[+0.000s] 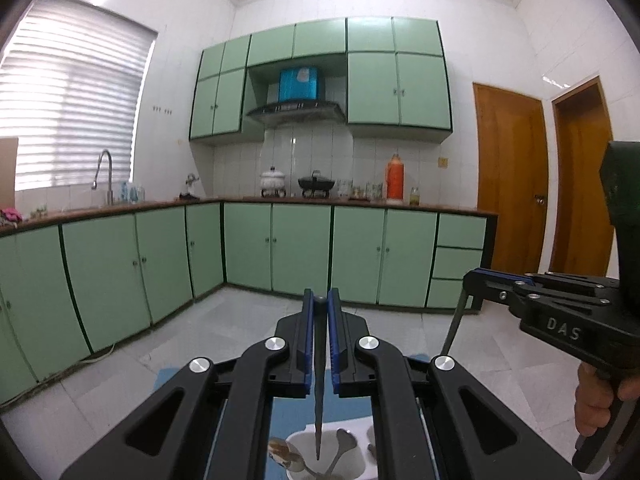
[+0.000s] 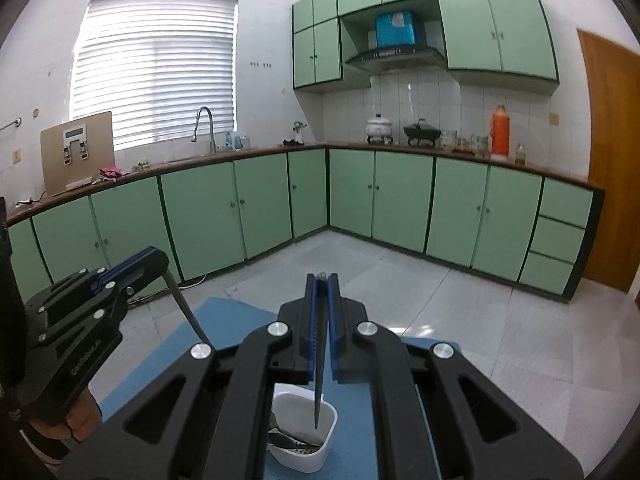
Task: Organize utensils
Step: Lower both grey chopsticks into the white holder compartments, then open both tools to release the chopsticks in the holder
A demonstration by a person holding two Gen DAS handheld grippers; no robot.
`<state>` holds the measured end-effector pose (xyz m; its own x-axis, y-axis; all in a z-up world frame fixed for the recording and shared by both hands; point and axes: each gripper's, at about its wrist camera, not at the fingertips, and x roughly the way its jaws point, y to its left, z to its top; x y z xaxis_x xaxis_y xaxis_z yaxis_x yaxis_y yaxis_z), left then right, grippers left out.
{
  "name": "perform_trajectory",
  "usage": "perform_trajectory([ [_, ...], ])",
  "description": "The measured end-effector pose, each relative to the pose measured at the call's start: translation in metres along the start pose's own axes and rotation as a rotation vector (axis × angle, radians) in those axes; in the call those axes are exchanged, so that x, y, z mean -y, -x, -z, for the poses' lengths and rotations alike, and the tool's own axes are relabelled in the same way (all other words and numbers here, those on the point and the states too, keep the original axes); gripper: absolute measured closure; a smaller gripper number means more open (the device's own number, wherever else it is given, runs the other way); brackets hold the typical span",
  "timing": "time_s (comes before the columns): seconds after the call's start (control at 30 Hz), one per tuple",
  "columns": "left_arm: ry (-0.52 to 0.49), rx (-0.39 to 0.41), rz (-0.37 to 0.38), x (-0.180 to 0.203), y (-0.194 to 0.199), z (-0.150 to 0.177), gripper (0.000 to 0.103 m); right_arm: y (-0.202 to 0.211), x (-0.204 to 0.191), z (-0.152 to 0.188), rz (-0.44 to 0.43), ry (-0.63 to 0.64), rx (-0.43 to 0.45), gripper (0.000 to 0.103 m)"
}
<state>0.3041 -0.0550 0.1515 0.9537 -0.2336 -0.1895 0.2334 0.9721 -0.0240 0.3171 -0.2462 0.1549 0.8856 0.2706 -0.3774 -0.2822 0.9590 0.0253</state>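
Note:
My left gripper [image 1: 320, 300] is shut on a thin dark chopstick [image 1: 319, 400] that hangs tip-down over a white utensil holder [image 1: 304, 436] with spoons [image 1: 344, 442] in one compartment. Seen from the right wrist, my right gripper [image 2: 322, 280] is shut on a second dark chopstick [image 2: 319, 380]. Its tip hangs just over another compartment of the white holder [image 2: 330, 412], which has dark utensils at its bottom. Each gripper also shows in the other's view: the right gripper [image 1: 476, 276] with its chopstick [image 1: 454, 328], the left gripper [image 2: 156, 256] with its chopstick [image 2: 188, 312].
The holder stands on a blue mat [image 2: 160, 360] on the table below me. Beyond it lie a tiled floor [image 2: 480, 320], an L-shaped run of green cabinets [image 2: 400, 200] with a cluttered counter, and wooden doors [image 1: 508, 176]. A person's hand [image 1: 596, 404] grips the right tool.

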Motion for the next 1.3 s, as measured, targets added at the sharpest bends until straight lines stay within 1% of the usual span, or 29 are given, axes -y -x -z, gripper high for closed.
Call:
perform_trajectory([
  [0.17, 0.009, -0.038, 0.000, -0.005, -0.019, 0.017, 0.096, -0.018, 0.003, 0.017, -0.009, -0.015, -0.029, 0.099],
  [0.37, 0.012, -0.067, 0.005, -0.010, -0.028, 0.033, 0.096, -0.030, 0.006, 0.036, -0.012, -0.033, -0.052, 0.099],
  [0.6, 0.017, -0.077, -0.003, -0.016, -0.029, 0.042, 0.096, -0.030, 0.016, 0.038, 0.002, -0.063, -0.042, 0.098],
  [0.73, 0.032, -0.083, -0.004, -0.020, -0.026, 0.042, 0.094, -0.028, 0.020, 0.040, 0.026, -0.070, -0.046, 0.095],
  [0.77, 0.034, -0.084, -0.006, -0.020, -0.026, 0.040, 0.089, -0.028, 0.022, 0.041, 0.031, -0.071, -0.049, 0.095],
  [0.8, 0.035, -0.085, -0.008, -0.020, -0.025, 0.040, 0.082, -0.027, 0.023, 0.041, 0.035, -0.073, -0.050, 0.094],
  [0.83, 0.037, -0.086, -0.010, -0.021, -0.025, 0.040, 0.078, -0.026, 0.024, 0.042, 0.040, -0.075, -0.051, 0.091],
  [0.9, 0.039, -0.086, -0.017, -0.023, -0.023, 0.040, 0.067, -0.023, 0.025, 0.044, 0.050, -0.077, -0.050, 0.080],
  [0.93, 0.040, -0.085, -0.016, -0.024, -0.020, 0.041, 0.065, -0.021, 0.025, 0.044, 0.058, -0.077, -0.044, 0.071],
  [0.97, 0.041, -0.085, -0.016, -0.024, -0.019, 0.042, 0.059, -0.018, 0.025, 0.046, 0.062, -0.078, -0.038, 0.064],
  [1.0, 0.045, -0.084, -0.015, -0.025, -0.017, 0.042, 0.048, -0.015, 0.025, 0.046, 0.064, -0.078, -0.034, 0.063],
  [1.07, 0.056, -0.075, -0.014, -0.026, -0.011, 0.042, 0.041, -0.011, 0.025, 0.048, 0.069, -0.082, -0.028, 0.054],
  [1.1, 0.059, -0.072, -0.013, -0.027, -0.008, 0.043, 0.038, -0.006, 0.025, 0.049, 0.075, -0.085, -0.017, 0.046],
  [1.13, 0.059, -0.069, -0.012, -0.028, -0.006, 0.043, 0.036, -0.002, 0.024, 0.051, 0.080, -0.086, -0.008, 0.041],
  [1.17, 0.059, -0.064, -0.015, -0.028, -0.002, 0.043, 0.031, 0.002, 0.024, 0.051, 0.080, -0.087, -0.003, 0.038],
  [1.2, 0.061, -0.058, -0.021, -0.029, 0.002, 0.043, 0.027, 0.006, 0.023, 0.053, 0.077, -0.086, 0.004, 0.036],
  [1.23, 0.064, -0.054, -0.022, -0.030, 0.005, 0.042, 0.027, 0.012, 0.021, 0.054, 0.078, -0.082, 0.013, 0.032],
  [1.3, 0.072, -0.044, -0.023, -0.032, 0.016, 0.043, 0.023, 0.020, 0.018, 0.057, 0.085, -0.068, 0.027, 0.028],
])
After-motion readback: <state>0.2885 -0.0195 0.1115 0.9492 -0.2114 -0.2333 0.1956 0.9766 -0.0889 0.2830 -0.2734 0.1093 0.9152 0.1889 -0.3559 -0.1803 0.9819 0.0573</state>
